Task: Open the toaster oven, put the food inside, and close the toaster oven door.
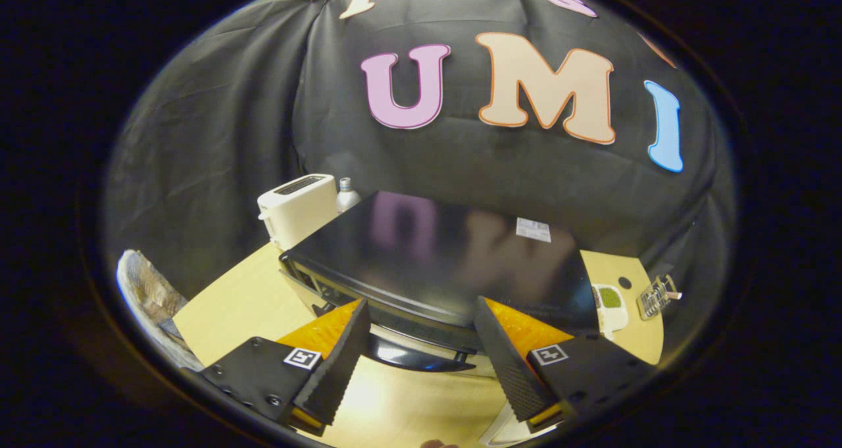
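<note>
A light wooden table (237, 303) is seen carrying the black toaster oven (434, 257), whose glossy top is viewed from above and slightly in front. The oven's dark door handle (414, 356) is seen just ahead of the gripper (421, 356), lying between its two fingers. The fingers (339, 362) are held spread wide apart, and nothing is gripped between them. Whether the door is shut cannot be told from this angle. A white pop-up toaster (297, 208) is placed behind the oven's far left corner, with a small bottle (346, 195) just beside it. To the oven's right, a white dish with something green (608, 300) and a small metal rack (654, 297) are set on the table.
</note>
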`<state>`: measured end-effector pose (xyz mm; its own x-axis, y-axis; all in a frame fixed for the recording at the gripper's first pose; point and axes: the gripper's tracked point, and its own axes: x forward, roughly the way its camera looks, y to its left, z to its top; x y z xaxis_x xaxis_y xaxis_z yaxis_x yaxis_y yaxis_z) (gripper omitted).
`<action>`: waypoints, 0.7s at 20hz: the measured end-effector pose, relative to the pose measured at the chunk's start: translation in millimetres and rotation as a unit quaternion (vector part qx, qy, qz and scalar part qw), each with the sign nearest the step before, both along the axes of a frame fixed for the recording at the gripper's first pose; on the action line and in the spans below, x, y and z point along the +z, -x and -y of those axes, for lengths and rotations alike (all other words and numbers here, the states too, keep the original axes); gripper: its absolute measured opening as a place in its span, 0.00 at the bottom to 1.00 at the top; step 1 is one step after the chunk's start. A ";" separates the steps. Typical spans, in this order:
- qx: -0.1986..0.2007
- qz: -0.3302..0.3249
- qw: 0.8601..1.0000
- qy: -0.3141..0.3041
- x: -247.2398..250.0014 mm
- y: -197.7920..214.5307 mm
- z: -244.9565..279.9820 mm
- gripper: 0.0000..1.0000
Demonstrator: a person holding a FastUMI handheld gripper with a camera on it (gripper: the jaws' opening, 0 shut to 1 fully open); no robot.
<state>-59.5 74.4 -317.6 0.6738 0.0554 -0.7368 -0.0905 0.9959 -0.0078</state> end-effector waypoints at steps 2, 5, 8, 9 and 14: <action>0.000 -0.027 0.999 -0.021 -5.3 18.4 -5.8 1.00; -0.027 -0.096 0.991 -0.090 -23.7 60.6 -17.2 1.00; -0.001 -0.137 0.986 -0.091 -39.7 102.5 -28.2 0.99; 0.003 -0.153 0.984 -0.091 -45.1 116.2 -30.2 0.99; 0.028 -0.170 0.982 -0.077 -64.2 139.9 -35.0 0.99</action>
